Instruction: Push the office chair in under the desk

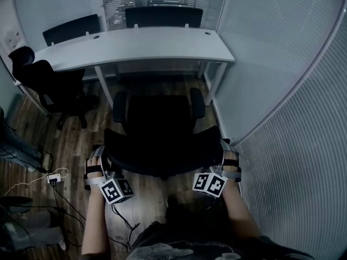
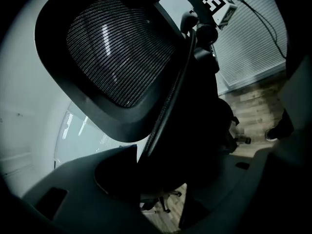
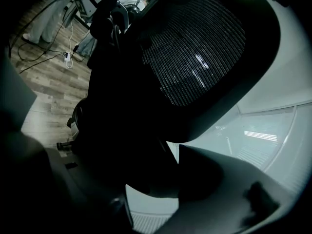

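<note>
The black mesh office chair point(image 1: 160, 129) stands on the wood floor in front of the white desk point(image 1: 141, 42), with its seat facing the desk and its armrests short of the desk edge. My left gripper point(image 1: 100, 151) is at the left edge of the backrest point(image 2: 122, 48) and my right gripper point(image 1: 226, 145) at the right edge. In the left gripper view the backrest's rim runs down between the jaws of the left gripper point(image 2: 156, 179), which close on it. The right gripper point(image 3: 151, 179) holds the opposite rim of the backrest point(image 3: 195, 48) the same way.
A second black chair point(image 1: 49, 85) stands at the desk's left end. Two more chair backs point(image 1: 162, 15) show behind the desk. Desk legs point(image 1: 217, 83) flank the opening. A glass partition point(image 1: 282, 64) runs close on the right. A power strip point(image 1: 54, 179) with cables lies at the left.
</note>
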`<state>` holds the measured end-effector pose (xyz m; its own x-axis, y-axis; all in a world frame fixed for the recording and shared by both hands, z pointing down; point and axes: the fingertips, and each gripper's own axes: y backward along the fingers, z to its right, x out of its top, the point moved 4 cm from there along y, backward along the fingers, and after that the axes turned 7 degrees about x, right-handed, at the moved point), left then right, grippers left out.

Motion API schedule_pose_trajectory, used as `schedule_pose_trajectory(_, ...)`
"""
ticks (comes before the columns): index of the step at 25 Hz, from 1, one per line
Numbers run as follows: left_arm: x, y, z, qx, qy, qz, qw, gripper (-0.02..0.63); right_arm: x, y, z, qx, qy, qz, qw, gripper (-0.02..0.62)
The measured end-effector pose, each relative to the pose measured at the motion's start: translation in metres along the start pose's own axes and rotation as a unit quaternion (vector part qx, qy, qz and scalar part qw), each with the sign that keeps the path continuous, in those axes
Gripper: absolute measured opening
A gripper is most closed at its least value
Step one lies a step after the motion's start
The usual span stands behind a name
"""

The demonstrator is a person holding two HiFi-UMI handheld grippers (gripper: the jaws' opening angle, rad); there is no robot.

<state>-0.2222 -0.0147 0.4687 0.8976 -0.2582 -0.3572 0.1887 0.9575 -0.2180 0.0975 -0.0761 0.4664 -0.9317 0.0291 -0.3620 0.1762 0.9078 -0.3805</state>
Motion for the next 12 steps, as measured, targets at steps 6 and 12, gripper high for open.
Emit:
schedule_pose_trajectory(6,0.015,-0.049,-0.004,0.002,0.0,-0.016,0.9999,0.254,-0.004,-0.05,0.022,0.001,0.004,0.013,1.0,0.279)
schedule_pose_trajectory(12,0.032,-0.088,-0.004,0.014,0.005,-0.021,0.9997,0.253,-0.013,-0.091,0.041,0.024,0.01,0.025,0.999,0.279)
